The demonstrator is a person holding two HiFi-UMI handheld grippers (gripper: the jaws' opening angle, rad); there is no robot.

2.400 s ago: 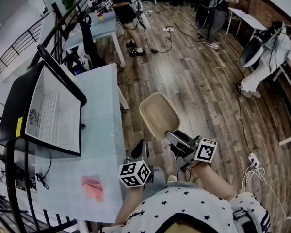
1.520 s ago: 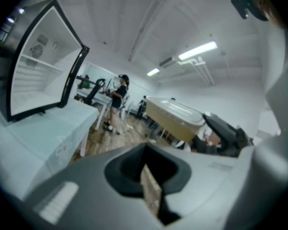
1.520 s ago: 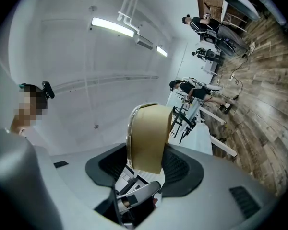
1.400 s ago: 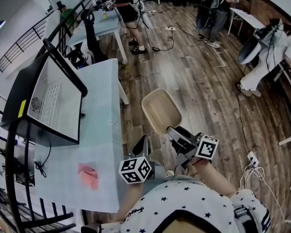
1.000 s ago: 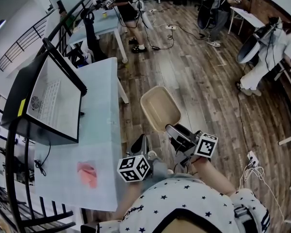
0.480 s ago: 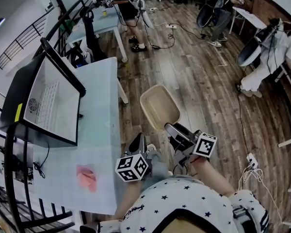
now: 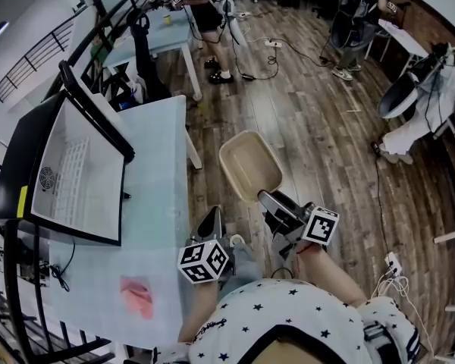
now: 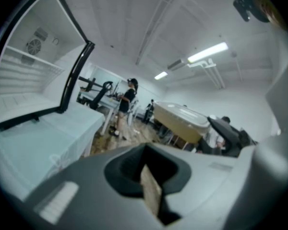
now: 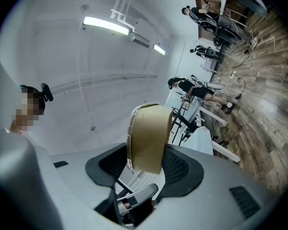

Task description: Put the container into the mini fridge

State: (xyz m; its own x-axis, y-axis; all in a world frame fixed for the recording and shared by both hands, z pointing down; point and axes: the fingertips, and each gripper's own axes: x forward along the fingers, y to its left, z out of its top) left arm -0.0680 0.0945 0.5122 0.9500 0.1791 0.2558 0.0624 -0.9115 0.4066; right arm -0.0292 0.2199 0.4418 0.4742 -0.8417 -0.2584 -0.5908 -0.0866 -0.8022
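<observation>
Evidently the right gripper (image 7: 269, 202) was clamped on the near rim of the container (image 7: 249, 171). That left the body of the tub cantilevered straight out beyond its jaws, over the wooden floor and clear of any support. A single-edge pinch like this probably suits a light, empty tub, and it keeps the far end free to lead into an opening. The container was tan, shallow and round-cornered, open-topped with nothing visible inside. From the right gripper view it stood edge-on between the pads, showing a paler lip along its rim (image 9: 146, 138). The left gripper (image 7: 211, 222) sat just beside the right one, jaws together on nothing, seemingly held in reserve. The mini fridge (image 7: 68, 173) stood on the table (image 7: 155, 196), well off to the left of both claws. Its door was already swung open on a white interior, so the carry across to it was not yet done.
</observation>
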